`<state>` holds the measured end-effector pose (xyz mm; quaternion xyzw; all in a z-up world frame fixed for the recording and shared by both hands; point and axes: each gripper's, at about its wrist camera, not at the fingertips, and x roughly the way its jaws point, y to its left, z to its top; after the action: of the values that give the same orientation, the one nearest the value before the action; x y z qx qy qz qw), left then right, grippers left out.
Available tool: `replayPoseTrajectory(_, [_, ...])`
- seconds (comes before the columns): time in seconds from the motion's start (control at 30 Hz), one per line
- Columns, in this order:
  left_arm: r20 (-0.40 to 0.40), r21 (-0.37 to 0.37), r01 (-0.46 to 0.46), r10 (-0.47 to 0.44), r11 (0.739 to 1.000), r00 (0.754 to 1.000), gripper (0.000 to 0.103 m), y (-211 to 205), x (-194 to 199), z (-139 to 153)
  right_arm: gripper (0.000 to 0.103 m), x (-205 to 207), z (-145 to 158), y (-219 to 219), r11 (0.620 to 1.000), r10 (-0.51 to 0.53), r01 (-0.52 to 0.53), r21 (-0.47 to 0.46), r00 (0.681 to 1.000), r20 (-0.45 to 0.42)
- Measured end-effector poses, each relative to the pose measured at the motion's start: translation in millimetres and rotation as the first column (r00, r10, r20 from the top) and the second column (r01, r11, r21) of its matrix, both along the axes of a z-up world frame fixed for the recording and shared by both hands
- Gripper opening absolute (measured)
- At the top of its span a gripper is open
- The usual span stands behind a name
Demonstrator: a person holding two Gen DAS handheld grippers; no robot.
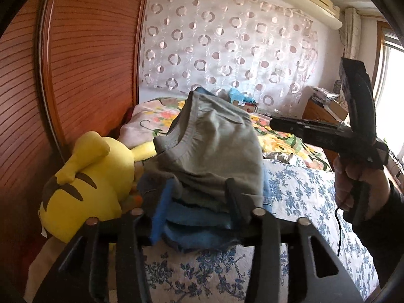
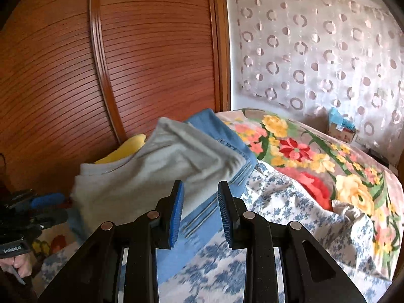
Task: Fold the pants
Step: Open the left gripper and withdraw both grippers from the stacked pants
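Pants [image 1: 209, 146], grey, folded on a blue stack beside a yellow plush toy [image 1: 88, 181]; left gripper [image 1: 197, 202] straddles them loosely, right gripper [image 2: 200, 212] parted, empty.

Only legible txt I see: white lettering on the left gripper [image 2: 38, 202] handle, approx "GenRobot.AI", partly blurred. Small box [image 2: 341, 130] label by the curtain unreadable.

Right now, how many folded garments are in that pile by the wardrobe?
2 that I can tell apart: grey pants on top, and a blue garment directly beneath. The blue layers may hide more.
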<state>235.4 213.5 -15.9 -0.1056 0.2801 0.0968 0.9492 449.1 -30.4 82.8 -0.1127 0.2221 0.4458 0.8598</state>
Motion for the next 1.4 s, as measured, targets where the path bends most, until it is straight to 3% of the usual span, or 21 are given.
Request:
replayPoseTrajectory(0.1, [-0.004, 0.020, 0.011, -0.011, 1.000, 1.000, 0.057, -6, -5, 4, 0.029, -14, 0, -12, 1.000, -0.004, 0.004, 0.008, 1.000, 0.001])
replayPoseTrajectory(0.17, [-0.004, 0.029, 0.017, -0.017, 0.999, 1.000, 0.069, -9, -10, 6, 0.029, -21, -1, -20, 1.000, -0.004, 0.005, 0.014, 1.000, -0.005])
replayPoseTrajectory(0.27, [-0.007, 0.051, 0.026, -0.026, 0.998, 1.000, 0.078, -17, -17, 9, 0.029, -30, -2, -30, 1.000, -0.007, 0.007, 0.023, 1.000, -0.006])
replayPoseTrajectory(0.57, [0.004, 0.087, 0.063, -0.063, 0.994, 0.998, 0.103, -37, -39, 21, 0.029, -56, 1, -52, 0.999, -0.022, 0.022, 0.029, 1.000, -0.003])
replayPoseTrajectory(0.77, [0.014, 0.105, 0.059, -0.061, 0.993, 0.998, 0.103, -45, -56, 30, 0.030, -79, 2, -65, 0.999, -0.035, 0.035, 0.038, 0.999, 0.004])
replayPoseTrajectory(0.97, [0.030, 0.118, 0.051, -0.055, 0.992, 0.998, 0.103, -56, -76, 35, 0.056, -108, 2, -86, 0.997, -0.067, 0.066, 0.046, 0.998, 0.018])
replayPoseTrajectory(1.23, [0.041, 0.119, 0.067, -0.072, 0.991, 0.997, 0.103, -73, -99, 39, 0.068, -153, 4, -116, 0.990, -0.126, 0.124, 0.072, 0.991, 0.033])
replayPoseTrajectory(1.4, [0.049, 0.091, 0.125, -0.130, 0.988, 0.990, 0.103, -87, -112, 39, 0.073, -181, 0, -134, 0.984, -0.158, 0.154, 0.092, 0.987, 0.042])
